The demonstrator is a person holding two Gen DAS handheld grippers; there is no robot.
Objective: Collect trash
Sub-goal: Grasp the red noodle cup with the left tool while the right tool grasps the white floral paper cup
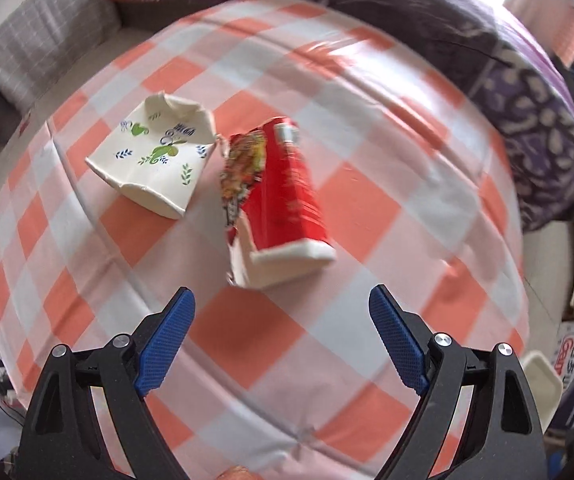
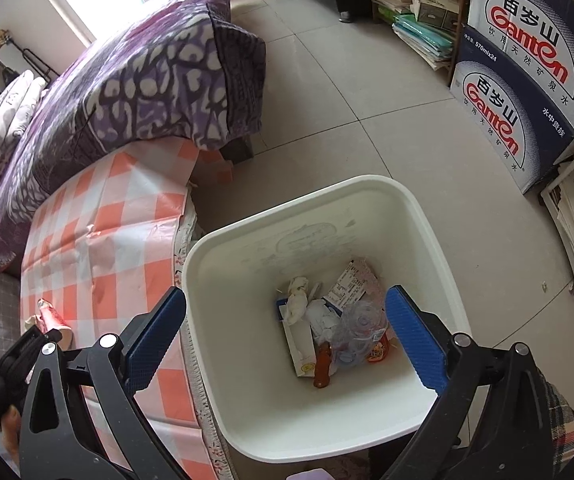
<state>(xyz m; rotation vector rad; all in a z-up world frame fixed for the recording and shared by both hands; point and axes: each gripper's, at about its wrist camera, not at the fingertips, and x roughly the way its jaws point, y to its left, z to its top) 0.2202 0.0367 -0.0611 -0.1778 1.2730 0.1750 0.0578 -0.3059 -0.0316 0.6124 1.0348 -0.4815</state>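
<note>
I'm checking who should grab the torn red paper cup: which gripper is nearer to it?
Left. The left gripper hovers open just short of the red paper cup on the checked cloth. The right gripper is open over the white trash bin, beside the cloth.

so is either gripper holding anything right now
No. Left gripper is open above the red cup; right gripper is open over the bin.

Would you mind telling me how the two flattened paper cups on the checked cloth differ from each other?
The white paper cup carries green and blue leaf prints; the red paper cup is red with a white rim. The white cup is crushed but seems whole, whereas the red cup is torn open along one side. The red cup lies nearer the left gripper, the white one further off. Both lie flattened on the checked cloth, ungrasped.
</note>
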